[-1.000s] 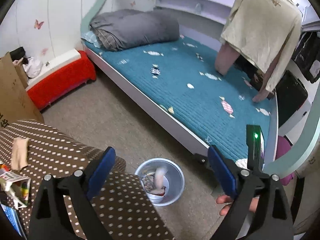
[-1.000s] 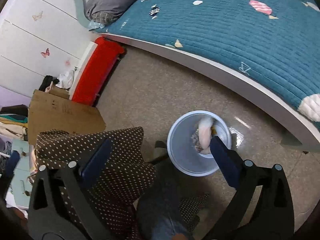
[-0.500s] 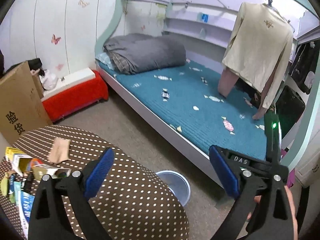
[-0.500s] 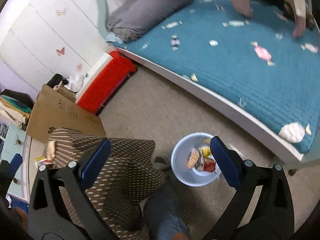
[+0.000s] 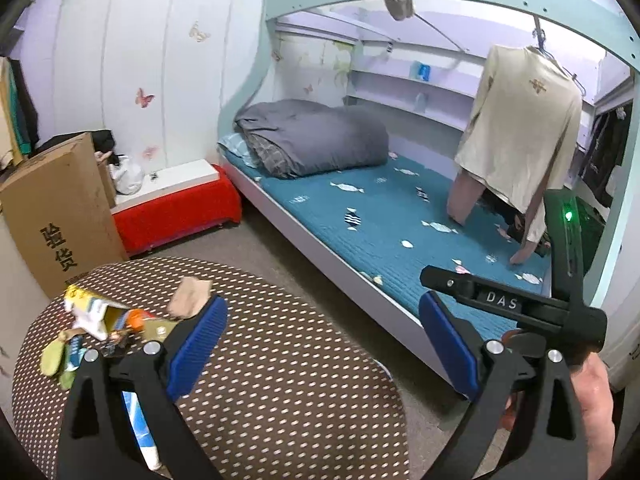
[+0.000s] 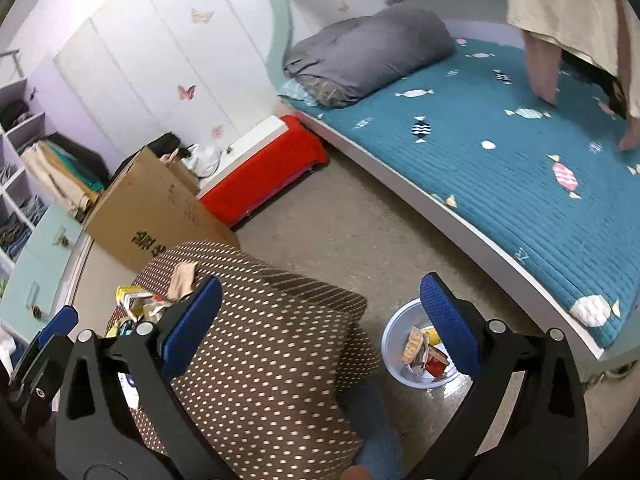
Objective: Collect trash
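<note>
The white letters "DAS" stand on the black body of the right tongs point(image 5: 496, 302) in the left wrist view, and the black characters "验货" are printed on the side of the cardboard box point(image 5: 60, 216).

Right hand-held gripper point(image 6: 320, 320) gapes empty — trash bin point(image 6: 394, 364) below holds wrappers point(image 6: 416, 350).

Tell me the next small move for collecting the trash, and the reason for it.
Probably bring the left tongs down toward the crumpled tan paper on the dotted table. Both tongs stand open and empty, the bin on the floor already holds wrappers, and a pile of wrappers remains on the table; the paper lies nearest the left tongs' fingers.
</note>
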Motion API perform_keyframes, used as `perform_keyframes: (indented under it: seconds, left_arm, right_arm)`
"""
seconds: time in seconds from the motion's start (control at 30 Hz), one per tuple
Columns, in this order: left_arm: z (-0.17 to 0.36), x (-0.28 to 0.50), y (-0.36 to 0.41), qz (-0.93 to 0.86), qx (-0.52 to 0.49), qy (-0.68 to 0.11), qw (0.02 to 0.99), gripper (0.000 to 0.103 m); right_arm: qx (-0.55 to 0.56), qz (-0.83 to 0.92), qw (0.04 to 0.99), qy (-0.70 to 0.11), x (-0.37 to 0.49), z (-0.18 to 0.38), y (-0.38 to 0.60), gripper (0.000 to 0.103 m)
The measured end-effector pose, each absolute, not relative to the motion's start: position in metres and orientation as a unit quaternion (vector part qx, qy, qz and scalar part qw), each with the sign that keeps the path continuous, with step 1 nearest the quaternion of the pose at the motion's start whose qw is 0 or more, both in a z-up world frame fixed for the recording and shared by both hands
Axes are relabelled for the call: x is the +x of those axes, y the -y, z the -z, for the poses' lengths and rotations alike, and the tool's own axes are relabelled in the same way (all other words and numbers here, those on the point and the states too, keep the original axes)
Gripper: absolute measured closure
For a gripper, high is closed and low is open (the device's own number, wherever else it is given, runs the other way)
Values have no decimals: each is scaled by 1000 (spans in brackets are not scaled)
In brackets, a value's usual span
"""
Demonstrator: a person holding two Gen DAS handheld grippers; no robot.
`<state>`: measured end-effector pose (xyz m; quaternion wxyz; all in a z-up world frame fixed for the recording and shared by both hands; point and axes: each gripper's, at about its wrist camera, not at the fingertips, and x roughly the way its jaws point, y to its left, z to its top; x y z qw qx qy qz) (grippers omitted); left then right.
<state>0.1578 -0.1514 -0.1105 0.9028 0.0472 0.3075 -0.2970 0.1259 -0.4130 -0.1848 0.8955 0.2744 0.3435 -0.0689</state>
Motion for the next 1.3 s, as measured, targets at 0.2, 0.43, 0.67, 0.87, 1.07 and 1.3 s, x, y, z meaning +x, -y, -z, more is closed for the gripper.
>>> perform_keyframes:
  seconds: [0.2, 0.43, 0.67, 0.87, 1.07, 1.3]
  left_arm:
    - [112, 155, 112, 259, 37, -304, 916, 8]
    - [114, 146, 64, 214, 19, -298, 930, 8]
    - [123, 143, 15, 166, 8, -298, 940, 8]
    - [142, 153, -22, 127, 0, -315, 941, 8]
    - [169, 170, -43, 109, -8, -342, 933, 8]
    - [198, 187, -45, 107, 2, -373, 922, 8]
  right_arm:
    - [251, 38, 903, -347, 138, 176, 378, 6]
    - [213, 1, 909, -358, 152, 168, 337, 6]
    - [150, -42, 919, -363, 164, 158, 287, 6]
    - [74, -88, 920, -374, 185, 161, 245, 6]
    - [1, -125, 903, -412, 223, 193, 205, 6]
    - [2, -157, 883, -442, 261, 228, 182, 6]
